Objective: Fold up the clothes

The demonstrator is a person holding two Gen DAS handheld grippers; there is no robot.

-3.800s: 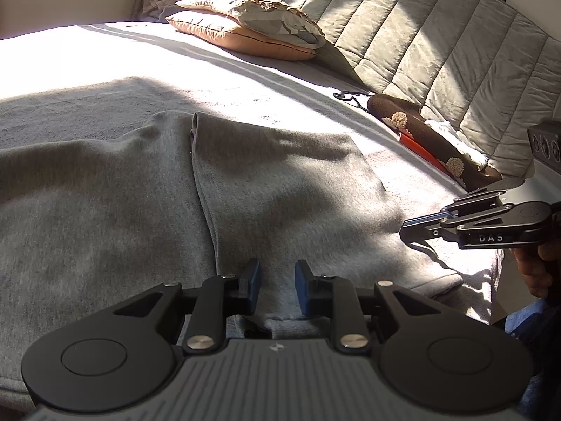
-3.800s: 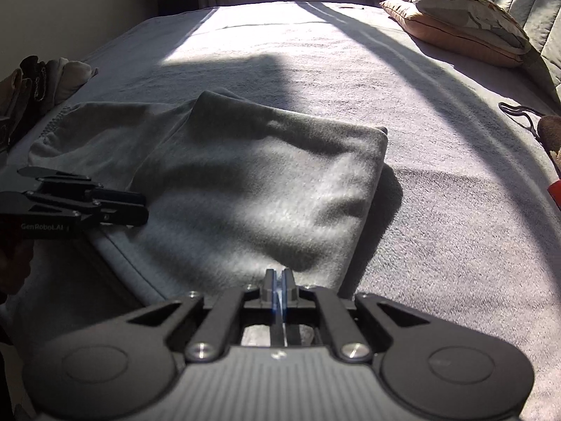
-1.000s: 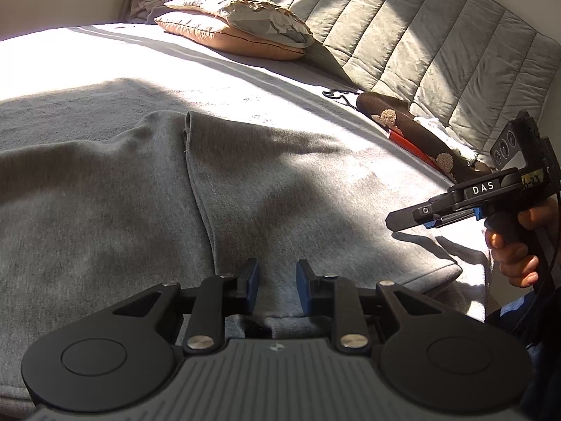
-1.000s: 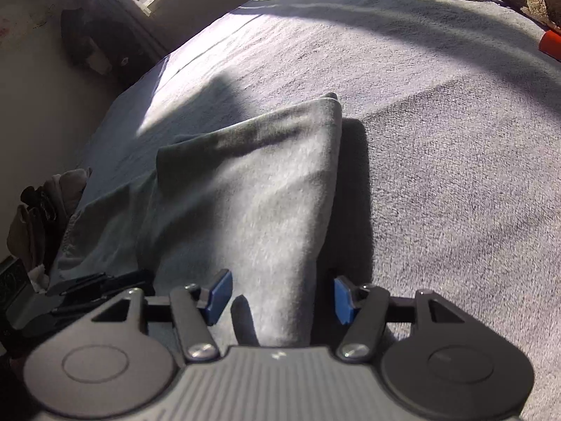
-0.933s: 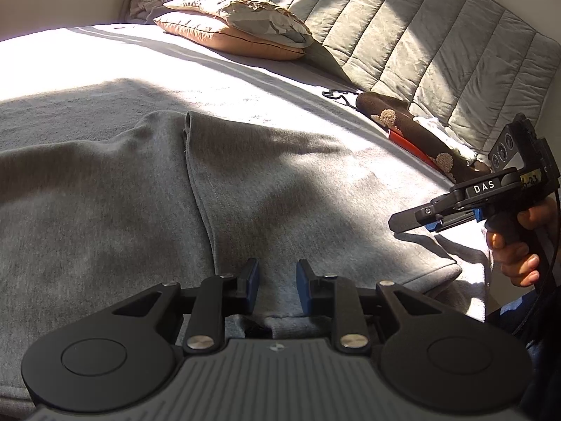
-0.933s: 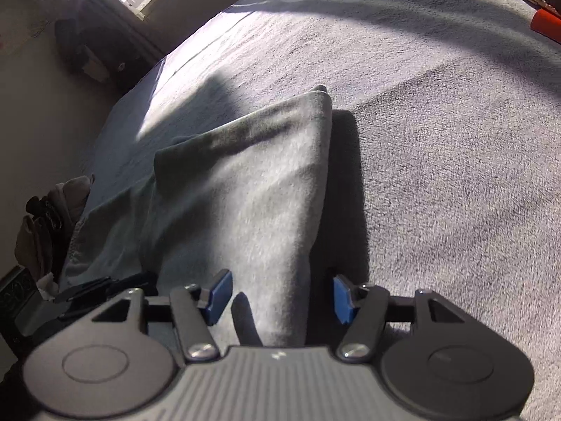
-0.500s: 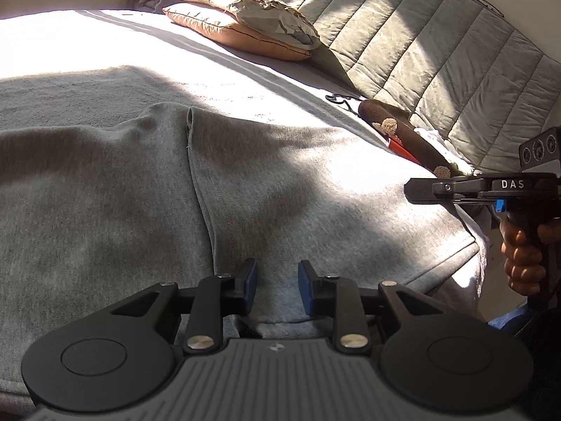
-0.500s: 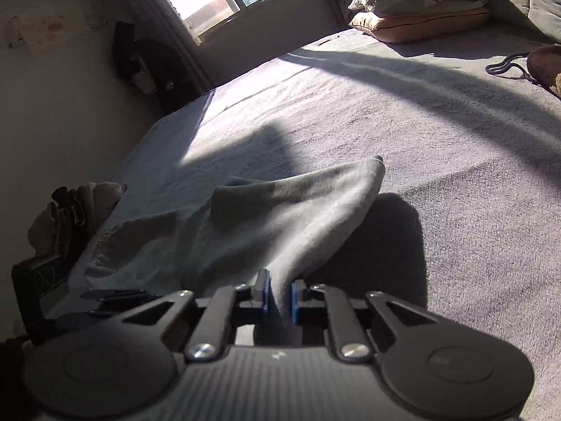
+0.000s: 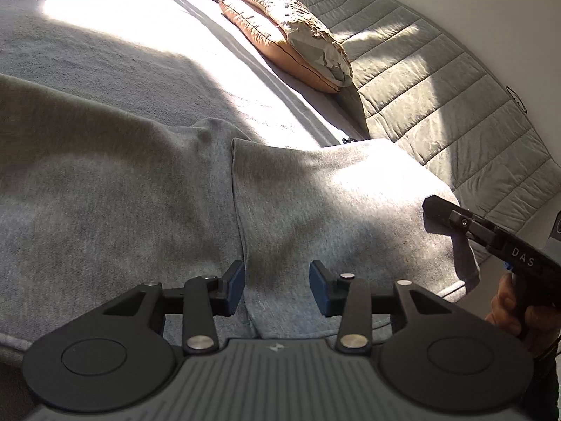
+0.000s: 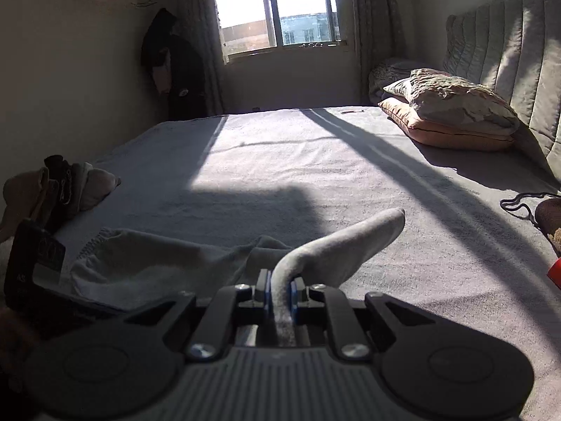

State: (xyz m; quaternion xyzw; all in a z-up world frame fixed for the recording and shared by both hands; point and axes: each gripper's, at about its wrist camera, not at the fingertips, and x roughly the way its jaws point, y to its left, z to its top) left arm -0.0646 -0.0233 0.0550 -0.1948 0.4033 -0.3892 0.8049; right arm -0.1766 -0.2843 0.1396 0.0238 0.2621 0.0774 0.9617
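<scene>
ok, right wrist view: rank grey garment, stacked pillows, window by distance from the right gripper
1. Grey garment: clamped in the right gripper, lifted just ahead.
2. Stacked pillows: far right, by the padded headboard.
3. Window: back wall, beyond the bed.

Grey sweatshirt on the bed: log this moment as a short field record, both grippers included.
garment: grey fleece sweatshirt, partly folded, one panel lapped over the rest
surface: grey blanket-covered bed
left gripper: open, blue-padded fingers either side of the folded panel's edge, not closed on it
right gripper: shut on a pinched corner of the sweatshirt, lifted off the bed
background: stacked tan and patterned pillows by the quilted grey headboard
fold state: incomplete
</scene>
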